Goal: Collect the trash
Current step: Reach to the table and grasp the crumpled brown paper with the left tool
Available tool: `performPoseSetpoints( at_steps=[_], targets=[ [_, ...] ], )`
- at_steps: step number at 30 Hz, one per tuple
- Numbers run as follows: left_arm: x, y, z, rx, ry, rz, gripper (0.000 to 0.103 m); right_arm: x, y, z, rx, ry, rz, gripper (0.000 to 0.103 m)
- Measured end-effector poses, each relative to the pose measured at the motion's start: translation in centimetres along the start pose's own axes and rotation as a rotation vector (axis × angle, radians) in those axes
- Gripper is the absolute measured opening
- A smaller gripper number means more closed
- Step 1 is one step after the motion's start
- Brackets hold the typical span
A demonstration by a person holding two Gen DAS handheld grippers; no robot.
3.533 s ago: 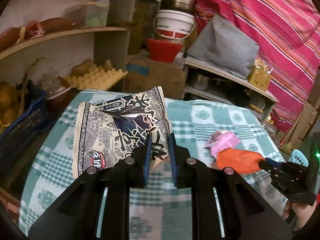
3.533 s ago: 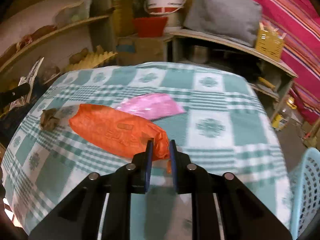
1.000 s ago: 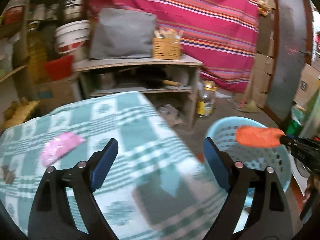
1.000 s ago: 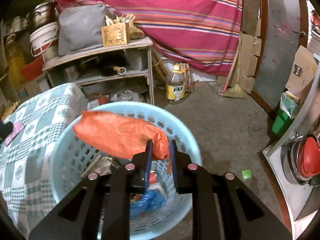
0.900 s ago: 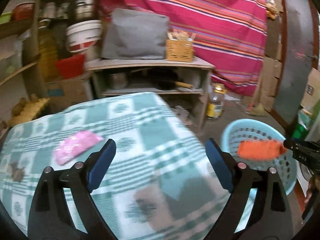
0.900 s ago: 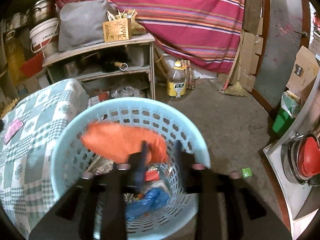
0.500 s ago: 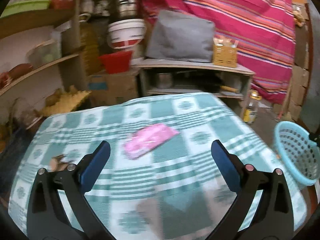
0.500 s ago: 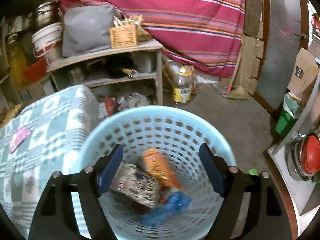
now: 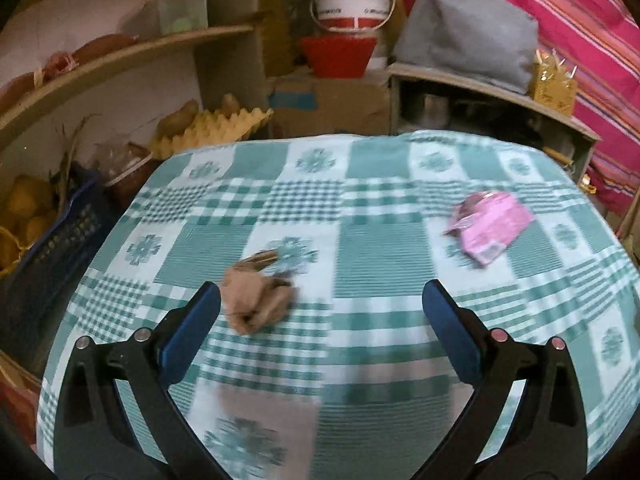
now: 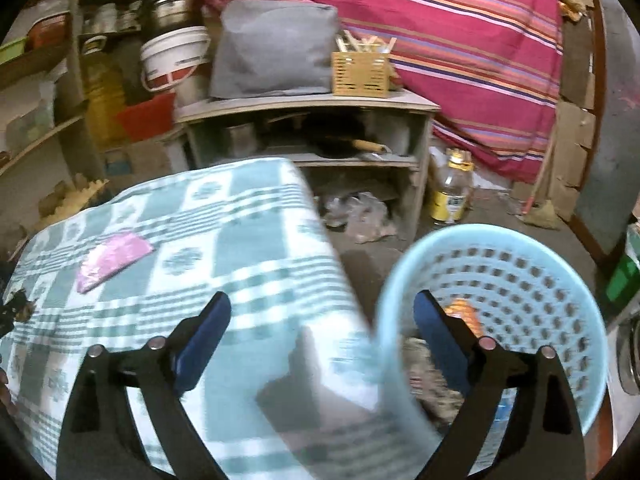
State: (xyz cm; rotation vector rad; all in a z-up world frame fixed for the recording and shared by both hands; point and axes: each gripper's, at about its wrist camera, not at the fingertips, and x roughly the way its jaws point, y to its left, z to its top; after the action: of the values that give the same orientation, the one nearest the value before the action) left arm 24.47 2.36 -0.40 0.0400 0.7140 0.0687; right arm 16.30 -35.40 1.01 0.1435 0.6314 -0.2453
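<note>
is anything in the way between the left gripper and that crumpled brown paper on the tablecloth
Nothing visible. The left gripper is open and empty, and the crumpled brown paper lies on bare checked tablecloth just ahead of its left finger. The pink wrapper sits apart, far to the right.

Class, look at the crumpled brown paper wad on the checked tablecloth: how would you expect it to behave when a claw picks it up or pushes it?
The brown paper wad looks loosely crumpled, so it would probably squash rather than resist. It seems thin and airy, so likely very light. Its irregular folds suggest it would skid or tumble across the tablecloth, not roll.
</note>
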Motion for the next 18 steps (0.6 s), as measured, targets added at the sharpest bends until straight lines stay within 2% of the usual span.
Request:
performPoseSetpoints(
  at_steps=[7, 11, 14, 18],
  targets=[
    [1.8, 2.2, 0.3, 0.0, 0.013, 0.021, 0.097, 1.5, 4.4, -0.5, -0.04, 0.025, 0.049, 0.092],
    [3.3, 4.0, 0.8, -0.085, 0.055, -0.029, 0.096, 2.6, 6.5, -0.8, -0.075, 0.047, 0.067, 0.092],
    [4.4, 4.4, 1.0, -0.107, 0.092, -0.055, 0.083, 3.1, 7.5, -1.0, -0.103, 0.056, 0.062, 0.092],
    [5.3, 4.1, 0.9, -0.092, 0.138, -0.092, 0.058, 3.5, 8.3, -1.2, -0.117, 0.069, 0.071, 0.092]
  ],
)
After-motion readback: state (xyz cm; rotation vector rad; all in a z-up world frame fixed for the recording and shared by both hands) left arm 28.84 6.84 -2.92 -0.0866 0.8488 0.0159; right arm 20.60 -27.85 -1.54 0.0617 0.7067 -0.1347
